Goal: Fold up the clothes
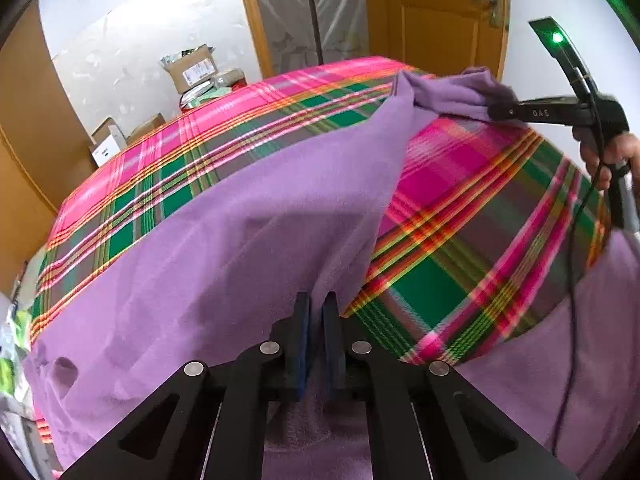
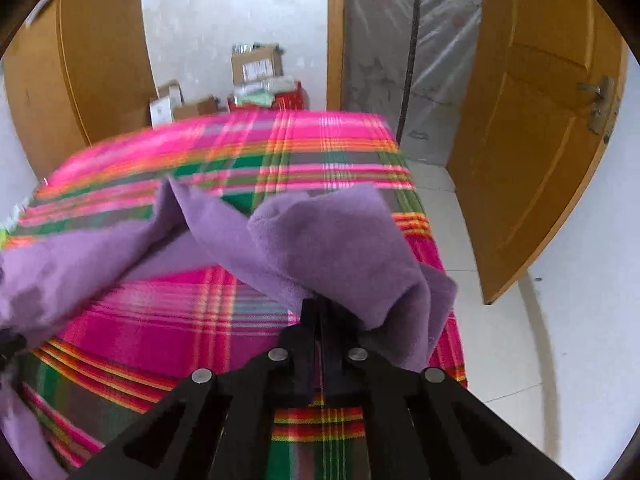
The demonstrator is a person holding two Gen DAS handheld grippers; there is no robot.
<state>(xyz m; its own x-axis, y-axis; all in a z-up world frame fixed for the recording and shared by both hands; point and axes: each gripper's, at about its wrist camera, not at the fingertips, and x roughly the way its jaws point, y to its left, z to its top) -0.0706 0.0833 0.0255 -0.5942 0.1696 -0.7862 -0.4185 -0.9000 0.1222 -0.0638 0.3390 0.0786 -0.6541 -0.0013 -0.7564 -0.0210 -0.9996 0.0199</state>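
A purple fleece garment (image 1: 224, 240) lies spread over a bed with a pink and green plaid cover (image 1: 460, 248). My left gripper (image 1: 318, 300) is shut on the garment's near edge, low over the bed. My right gripper (image 2: 320, 304) is shut on another part of the same garment (image 2: 332, 236) and holds it lifted above the bed, with cloth draped over its fingers. In the left wrist view the right gripper (image 1: 496, 112) shows at the upper right, and the cloth stretches taut between the two grippers.
Cardboard boxes (image 1: 188, 68) sit on the floor beyond the bed by a white wall. An orange wooden door (image 2: 536, 152) stands open at the right, beside a plastic-covered doorway (image 2: 404, 60). White tiled floor (image 2: 520, 360) runs along the bed's right side.
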